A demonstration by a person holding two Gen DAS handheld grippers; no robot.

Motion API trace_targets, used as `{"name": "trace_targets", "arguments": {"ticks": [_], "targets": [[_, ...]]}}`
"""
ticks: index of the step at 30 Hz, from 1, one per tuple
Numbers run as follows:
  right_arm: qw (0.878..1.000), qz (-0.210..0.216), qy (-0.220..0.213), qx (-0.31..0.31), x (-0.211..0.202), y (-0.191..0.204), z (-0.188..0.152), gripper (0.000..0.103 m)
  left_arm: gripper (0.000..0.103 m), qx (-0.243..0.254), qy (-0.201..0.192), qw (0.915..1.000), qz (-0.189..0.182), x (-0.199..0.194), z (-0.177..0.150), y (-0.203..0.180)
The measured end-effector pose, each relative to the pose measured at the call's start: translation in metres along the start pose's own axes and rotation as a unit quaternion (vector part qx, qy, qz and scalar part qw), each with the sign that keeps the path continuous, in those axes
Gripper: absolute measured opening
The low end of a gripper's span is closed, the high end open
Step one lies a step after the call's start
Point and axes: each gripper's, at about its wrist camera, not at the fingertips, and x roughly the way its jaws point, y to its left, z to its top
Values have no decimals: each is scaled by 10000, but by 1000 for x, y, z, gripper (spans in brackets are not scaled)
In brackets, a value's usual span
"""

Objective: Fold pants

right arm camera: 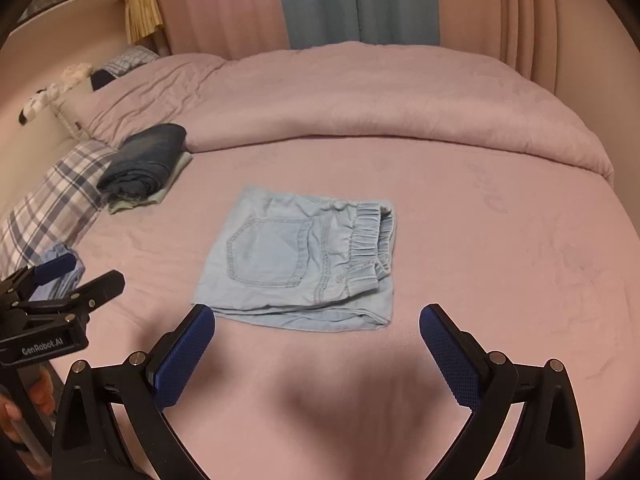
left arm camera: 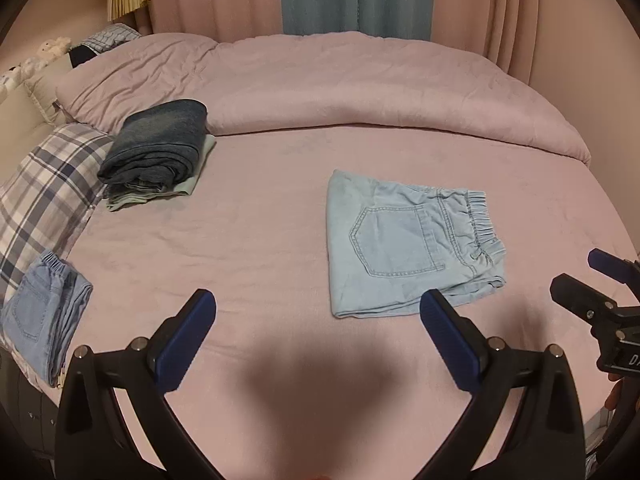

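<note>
While both sets of fingers stand apart and empty, the left gripper (left arm camera: pixel 318 312) and right gripper (right arm camera: pixel 317 326) hover over the bed (right arm camera: pixel 500 240). Folded pants (right arm camera: pixel 304 260) lie at 12 o'clock. Snagging the elastic waistband could undo the layers.

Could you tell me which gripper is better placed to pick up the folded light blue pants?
Probably right: the light blue pants lie just beyond the open right gripper, roughly centred; for the open left gripper they sit off to its right.
</note>
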Motion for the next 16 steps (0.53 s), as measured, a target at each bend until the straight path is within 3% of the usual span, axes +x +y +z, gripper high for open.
{"name": "trace_targets", "arguments": {"ticks": [16], "targets": [[9999,-48,-145,-8,-20,16,-8,102,102,82,-65,9999,32,-16,-5,-7]]}}
